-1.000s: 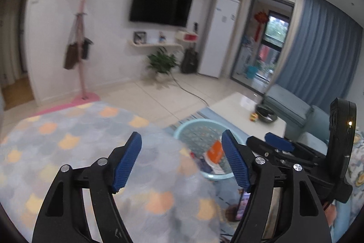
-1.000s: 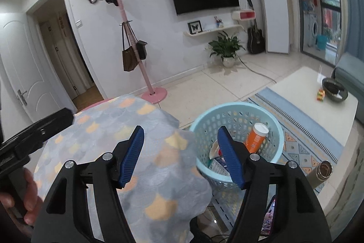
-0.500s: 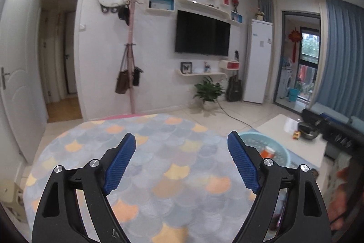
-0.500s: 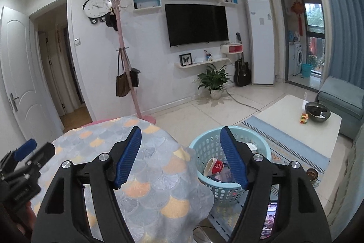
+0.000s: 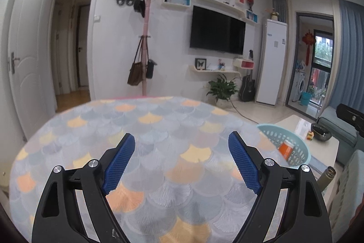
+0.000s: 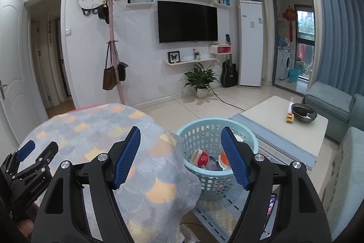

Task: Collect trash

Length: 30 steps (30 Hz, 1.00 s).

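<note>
A light blue plastic basket [image 6: 211, 188] stands on the floor beside a round table under a scale-patterned cloth [image 6: 102, 129]. In it lie a red and white cup [image 6: 201, 157] and an orange piece [image 6: 224, 157]. My right gripper [image 6: 180, 129] is open and empty, above the table's edge and pointing at the basket. My left gripper [image 5: 180, 136] hangs open and empty over the cloth [image 5: 159, 129], with the basket [image 5: 293, 136] and an orange bottle [image 5: 287, 148] off to its right. The right wrist view shows the left gripper [image 6: 38, 148] low at the left.
A white coffee table [image 6: 268, 115] with a dark bowl [image 6: 303, 112] and a small coloured cube [image 6: 289, 117] stands right of the basket on a patterned rug [image 6: 279, 152]. A blue-grey sofa [image 6: 327, 99] lies behind. A metal flask [image 5: 327, 177] and a phone [image 6: 270, 206] lie low right.
The left wrist view has swung left from the basket to the tabletop, so the basket now sits at its right edge. The right gripper has drawn back from the basket. Both jaws stand slightly wider.
</note>
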Tool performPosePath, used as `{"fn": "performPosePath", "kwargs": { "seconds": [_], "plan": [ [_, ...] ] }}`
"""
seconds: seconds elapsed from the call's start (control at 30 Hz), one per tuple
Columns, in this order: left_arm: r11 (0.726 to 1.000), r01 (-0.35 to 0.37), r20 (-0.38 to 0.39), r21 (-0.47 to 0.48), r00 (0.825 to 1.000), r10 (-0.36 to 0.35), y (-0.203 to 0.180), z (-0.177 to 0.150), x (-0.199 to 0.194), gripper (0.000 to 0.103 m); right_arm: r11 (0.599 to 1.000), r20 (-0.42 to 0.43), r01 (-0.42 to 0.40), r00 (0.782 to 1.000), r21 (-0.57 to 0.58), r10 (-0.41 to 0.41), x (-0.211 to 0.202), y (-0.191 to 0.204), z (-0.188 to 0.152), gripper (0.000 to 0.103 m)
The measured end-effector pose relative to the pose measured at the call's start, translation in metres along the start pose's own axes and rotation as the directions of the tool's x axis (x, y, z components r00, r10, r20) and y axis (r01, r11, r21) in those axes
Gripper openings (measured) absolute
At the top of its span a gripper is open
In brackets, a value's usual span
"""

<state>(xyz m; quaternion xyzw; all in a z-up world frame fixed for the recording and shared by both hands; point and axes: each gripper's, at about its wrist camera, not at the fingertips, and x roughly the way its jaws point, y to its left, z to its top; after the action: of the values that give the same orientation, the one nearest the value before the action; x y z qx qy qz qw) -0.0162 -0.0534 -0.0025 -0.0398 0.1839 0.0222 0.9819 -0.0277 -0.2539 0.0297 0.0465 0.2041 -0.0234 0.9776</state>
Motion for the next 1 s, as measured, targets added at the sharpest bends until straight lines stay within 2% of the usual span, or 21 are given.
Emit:
{"fn": "performPosePath", "kwargs": {
  "seconds": [0.07, 0.67, 1.0],
  "plan": [
    [1.0, 0.001, -0.017, -0.006, 1.0, -0.001, 0.002, -0.001, 0.002, 0.082, 1.0, -0.009, 0.006, 1.0, 0.004, -0.006, 0.004, 0.0, -0.005, 0.07],
    [0.999, -0.035, -0.006, -0.022, 0.999, 0.035, 0.003, -0.003, -0.006, 0.085, 0.997, -0.055, 0.064, 0.996, -0.038, -0.066, 0.024, 0.003, -0.021, 0.07],
    [0.999, -0.046, -0.003, -0.016, 0.999, 0.046, 0.002, -0.002, -0.007, 0.086, 0.998, -0.066, 0.055, 0.996, -0.023, -0.056, 0.025, -0.001, -0.023, 0.07]
  ]
}}
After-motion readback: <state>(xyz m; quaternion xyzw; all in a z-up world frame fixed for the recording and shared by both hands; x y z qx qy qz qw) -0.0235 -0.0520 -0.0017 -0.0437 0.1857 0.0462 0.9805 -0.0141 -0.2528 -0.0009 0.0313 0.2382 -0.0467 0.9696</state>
